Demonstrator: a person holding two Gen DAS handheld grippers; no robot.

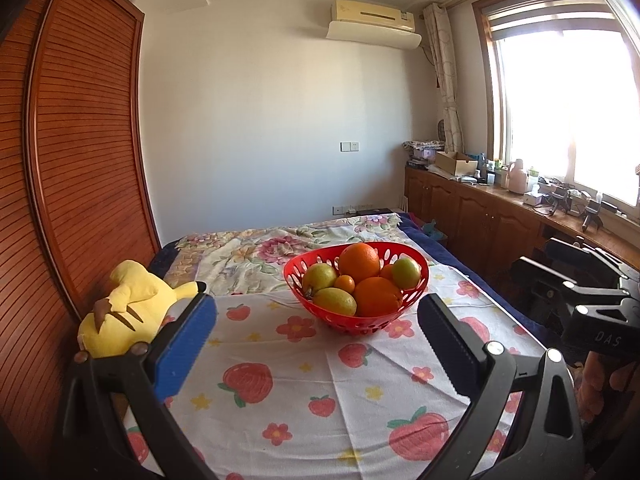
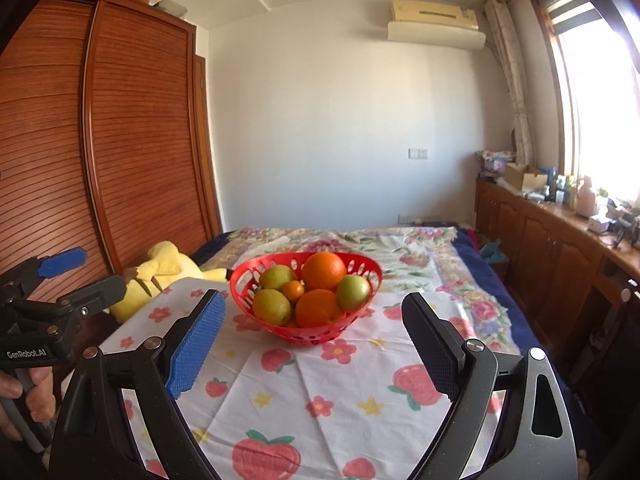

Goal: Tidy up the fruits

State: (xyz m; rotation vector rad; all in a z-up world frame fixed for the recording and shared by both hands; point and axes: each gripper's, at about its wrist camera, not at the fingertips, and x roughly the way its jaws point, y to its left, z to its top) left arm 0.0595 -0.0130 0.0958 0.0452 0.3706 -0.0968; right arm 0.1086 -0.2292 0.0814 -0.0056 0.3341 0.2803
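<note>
Red basket of fruit at frame centre, both grippers empty.

The red basket (image 1: 356, 320) holds oranges (image 1: 359, 262) and green fruit (image 1: 319, 277) on the strawberry-print cloth (image 1: 280, 400); left gripper (image 1: 318, 354) and right gripper (image 2: 314, 350) stand wide apart below it; yellow plush (image 1: 120, 312) lies left.

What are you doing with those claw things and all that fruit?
A person holds a claw in each hand, getting ready to sort fruit. The left claw and the right claw are both open and empty, pointing at a red basket on the strawberry cloth. All the fruit is in it: oranges, green fruits and a small tangerine. A yellow plush toy lies nearby.
</note>
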